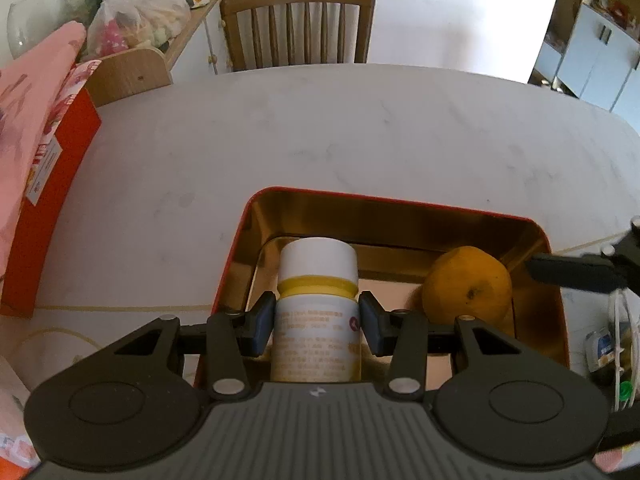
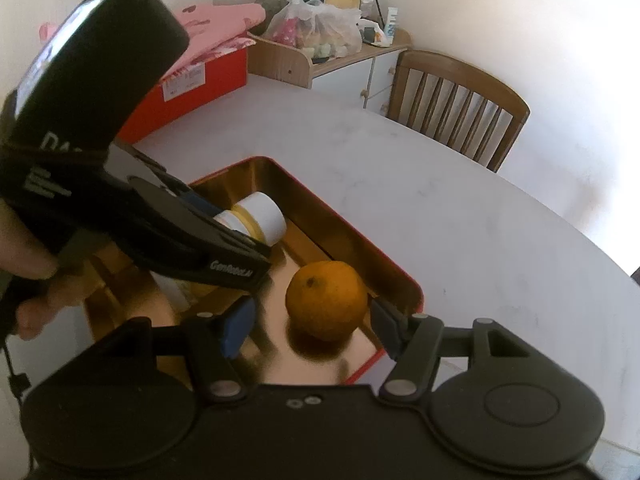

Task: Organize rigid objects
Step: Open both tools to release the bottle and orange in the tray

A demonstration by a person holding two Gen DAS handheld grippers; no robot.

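A red tin [image 1: 400, 202] with a gold inside sits on the white table; it also shows in the right wrist view [image 2: 352, 236]. My left gripper [image 1: 318, 322] is shut on a white bottle [image 1: 316, 312] with a white cap and yellow band, held inside the tin's left part. The bottle's cap shows in the right wrist view [image 2: 262, 216]. An orange [image 1: 466, 286] rests in the tin's right part. My right gripper [image 2: 310, 326] is open, its blue pads either side of the orange [image 2: 326, 300] without touching it.
A red box [image 1: 52, 184] with pink cloth on it stands at the table's left edge. A wooden chair [image 1: 298, 24] is at the far side. A side cabinet [image 2: 340, 64] holds a plastic bag and clutter. Small items [image 1: 612, 344] lie at the right.
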